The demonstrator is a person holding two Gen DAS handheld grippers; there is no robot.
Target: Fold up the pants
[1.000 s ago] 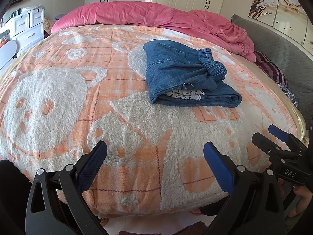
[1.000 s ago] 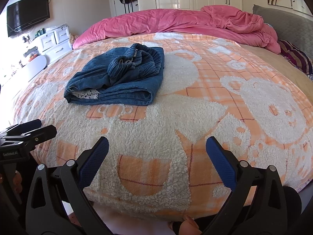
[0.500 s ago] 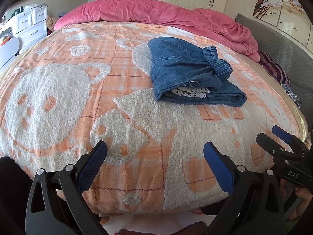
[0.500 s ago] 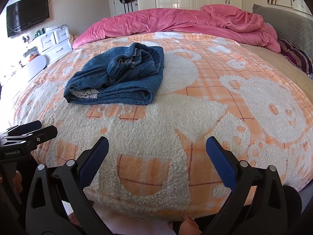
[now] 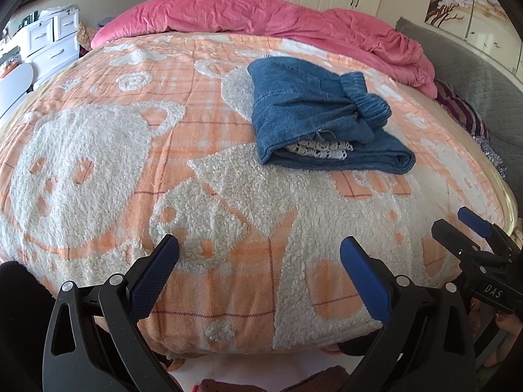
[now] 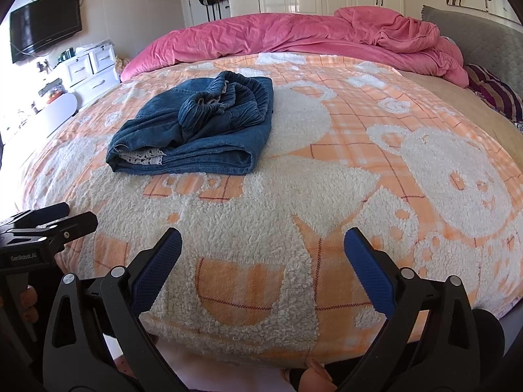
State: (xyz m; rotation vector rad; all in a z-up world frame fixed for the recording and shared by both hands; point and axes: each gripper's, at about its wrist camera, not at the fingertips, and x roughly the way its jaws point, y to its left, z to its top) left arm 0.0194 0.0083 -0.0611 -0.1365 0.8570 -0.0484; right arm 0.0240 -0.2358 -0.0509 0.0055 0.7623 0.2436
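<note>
Blue denim pants [image 5: 313, 114] [image 6: 196, 130] lie folded in a compact bundle on the orange-and-white fleece blanket [image 5: 163, 163] [image 6: 359, 179], with the elastic waistband bunched on top and white lace lining showing at the near edge. My left gripper [image 5: 260, 254] is open over the blanket's near edge, well short of the pants. My right gripper [image 6: 263, 248] is open too, at the near edge, with the pants far ahead to its left. Nothing sits between either pair of fingers. Each gripper shows at the side of the other's view.
A pink duvet [image 5: 278, 23] [image 6: 310, 39] is heaped along the far side of the bed. A grey headboard [image 5: 474, 75] and striped cushion [image 6: 493, 94] are at the right. White drawers [image 5: 49, 42] and a wall TV [image 6: 45, 26] stand at the left.
The left wrist view has tilted slightly, so the pants sit a little lower and further right in it. The right gripper and the pants have not moved.
</note>
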